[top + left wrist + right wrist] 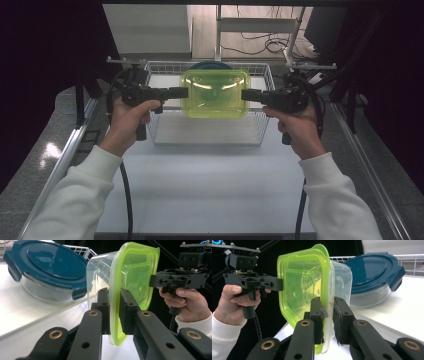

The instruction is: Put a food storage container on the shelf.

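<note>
We hold a clear plastic container with a lime-green lid [215, 93] above a white wire basket [260, 131], left gripper [113, 312] and right gripper [327, 317] jaws clamped on opposite rims; a round blue-lidded glass container [47, 270] sits just behind

**A lab-style recording station**

A white table [210, 185] sits inside a metal frame [67, 155] with dark curtains [45, 55] at both sides. Loose cables [260, 45] trail across the floor behind, beside a white cabinet [145, 27] and speckled grey flooring [30, 165].

Lidded tub [215, 93] above wire basket [262, 131], round container [211, 65] behind
</note>
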Demonstrator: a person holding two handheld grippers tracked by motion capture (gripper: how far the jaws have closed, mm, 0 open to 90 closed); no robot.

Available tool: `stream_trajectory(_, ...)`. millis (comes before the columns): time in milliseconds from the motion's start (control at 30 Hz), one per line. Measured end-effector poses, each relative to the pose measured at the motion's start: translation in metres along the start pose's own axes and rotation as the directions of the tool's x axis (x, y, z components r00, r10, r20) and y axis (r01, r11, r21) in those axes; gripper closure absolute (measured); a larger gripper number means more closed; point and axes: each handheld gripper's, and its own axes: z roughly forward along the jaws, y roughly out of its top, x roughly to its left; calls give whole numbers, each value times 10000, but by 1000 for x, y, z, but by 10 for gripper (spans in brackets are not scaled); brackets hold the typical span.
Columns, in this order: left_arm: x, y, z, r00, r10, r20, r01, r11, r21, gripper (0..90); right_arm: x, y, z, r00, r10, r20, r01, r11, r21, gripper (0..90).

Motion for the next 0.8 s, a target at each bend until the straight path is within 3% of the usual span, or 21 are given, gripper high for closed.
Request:
stream_trajectory(167, 8, 17, 4, 9999, -116, -68, 117, 9999, 22, 805, -9, 14, 7, 9999, 141, 6, -141, 9999, -67, 779)
stream_trajectory(400, 17, 30, 5, 9996, -246, -171, 246, 9997, 52, 805, -17, 24, 16, 9993, 380, -69, -381, 9991, -161, 783)
stream_trajectory(667, 39, 49, 8, 9964, -836, -118, 836, 9965, 9, 804, -30, 44, 36, 9969, 781, 52, -781, 9969, -14, 788)
stream_trajectory(800, 48, 57, 13, 9942, -1065, -171, 1066, 9943, 43, 803, -39, 53, 45, 9918, 1273, 125, -1274, 9918, 43, 788)
